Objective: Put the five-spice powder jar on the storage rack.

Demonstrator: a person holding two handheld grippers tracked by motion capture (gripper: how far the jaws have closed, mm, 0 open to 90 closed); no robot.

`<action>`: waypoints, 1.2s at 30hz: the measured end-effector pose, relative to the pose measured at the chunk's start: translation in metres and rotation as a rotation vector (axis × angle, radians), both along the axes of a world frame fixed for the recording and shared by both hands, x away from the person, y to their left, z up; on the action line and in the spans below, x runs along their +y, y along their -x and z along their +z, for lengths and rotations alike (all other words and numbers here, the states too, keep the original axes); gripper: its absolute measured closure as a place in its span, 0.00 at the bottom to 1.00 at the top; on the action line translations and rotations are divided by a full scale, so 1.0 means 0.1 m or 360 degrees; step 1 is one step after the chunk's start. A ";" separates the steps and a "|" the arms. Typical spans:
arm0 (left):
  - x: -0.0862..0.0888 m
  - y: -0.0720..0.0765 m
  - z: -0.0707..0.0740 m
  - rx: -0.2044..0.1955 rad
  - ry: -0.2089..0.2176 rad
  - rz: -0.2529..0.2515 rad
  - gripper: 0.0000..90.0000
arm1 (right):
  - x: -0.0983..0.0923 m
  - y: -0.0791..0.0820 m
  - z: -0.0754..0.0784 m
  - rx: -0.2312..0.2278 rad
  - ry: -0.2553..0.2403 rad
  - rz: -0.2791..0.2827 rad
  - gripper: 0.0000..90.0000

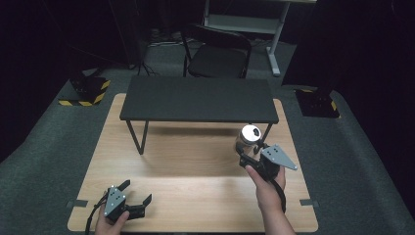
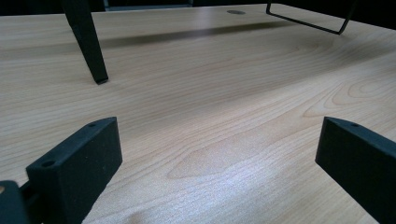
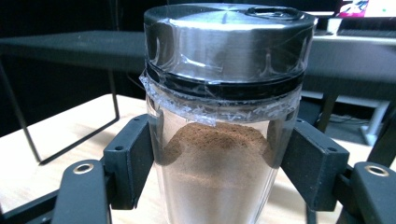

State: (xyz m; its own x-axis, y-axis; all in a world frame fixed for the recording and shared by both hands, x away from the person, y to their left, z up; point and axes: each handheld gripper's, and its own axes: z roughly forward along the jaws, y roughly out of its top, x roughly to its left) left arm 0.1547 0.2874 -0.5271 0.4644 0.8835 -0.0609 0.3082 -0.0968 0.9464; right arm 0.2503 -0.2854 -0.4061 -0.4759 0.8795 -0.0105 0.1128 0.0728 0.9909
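Observation:
A clear spice jar (image 3: 219,154) with brown powder and a taped silver lid (image 1: 251,132) stands upright between the jaws of my right gripper (image 1: 247,152), which is shut on its glass body. In the high view it is held at the right of the wooden table (image 1: 195,161), just in front of the black shelf (image 1: 198,98). My left gripper (image 1: 134,192) rests near the table's front left edge, open, with bare wood between its fingers (image 2: 74,168).
The low black shelf stands on thin metal legs (image 2: 86,42) across the back of the table. A black folding chair (image 1: 218,51) sits beyond it. Yellow-striped black boxes (image 1: 88,90) lie on the grey floor at either side.

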 end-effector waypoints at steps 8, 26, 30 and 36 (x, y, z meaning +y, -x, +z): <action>0.00 0.00 0.00 0.0000 0.0000 -0.0001 0.01 | 0.04 -0.03 0.37 -0.0051 -0.0002 -0.0003 0.34; 0.02 0.00 -0.01 -0.0003 0.0012 -0.0010 0.01 | 0.31 -0.58 0.87 -0.0033 0.0019 -0.0045 0.34; 0.02 0.00 -0.01 -0.0002 0.0014 -0.0010 0.01 | 0.39 -0.76 0.84 -0.0026 0.0005 -0.0059 0.34; 0.03 0.00 -0.01 -0.0005 0.0011 -0.0013 0.01 | 0.47 -0.94 0.82 0.0002 0.0011 -0.0076 0.34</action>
